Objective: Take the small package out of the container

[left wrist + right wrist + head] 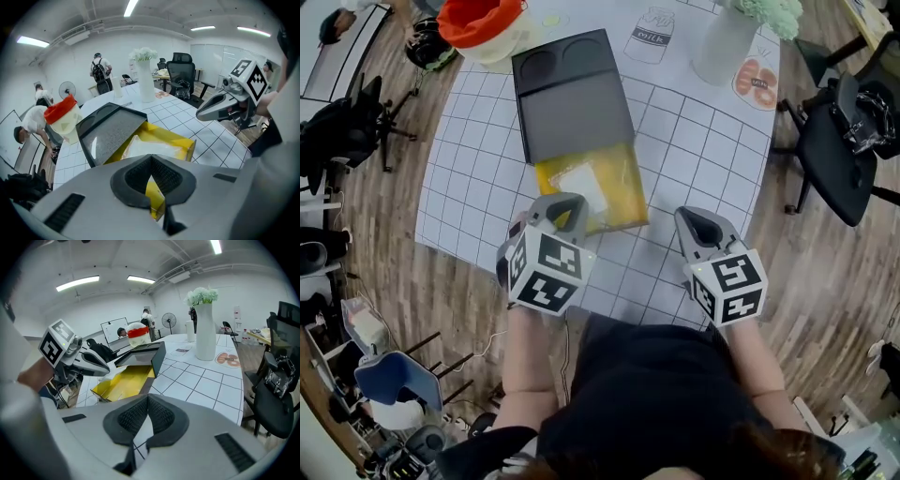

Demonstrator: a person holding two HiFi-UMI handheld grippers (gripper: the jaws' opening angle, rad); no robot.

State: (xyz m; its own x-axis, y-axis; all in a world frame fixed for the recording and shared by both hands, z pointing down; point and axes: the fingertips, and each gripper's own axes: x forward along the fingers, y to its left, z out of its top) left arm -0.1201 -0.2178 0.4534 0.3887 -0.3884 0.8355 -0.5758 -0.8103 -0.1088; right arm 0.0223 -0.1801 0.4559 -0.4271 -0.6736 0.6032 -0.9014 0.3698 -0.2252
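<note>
My left gripper (151,177) jaws pinch yellow container (176,139) near wall, not small package (579,190). Risk I see: pull drags container off desk (694,159) near edge. Idle right gripper (147,404) jaws pressed together, empty.

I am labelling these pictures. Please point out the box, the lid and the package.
box (628,194): head view, bare yellow floor.
lid (574,108): head view, middle of black top.
package (579,185): head view, white top face.
</note>
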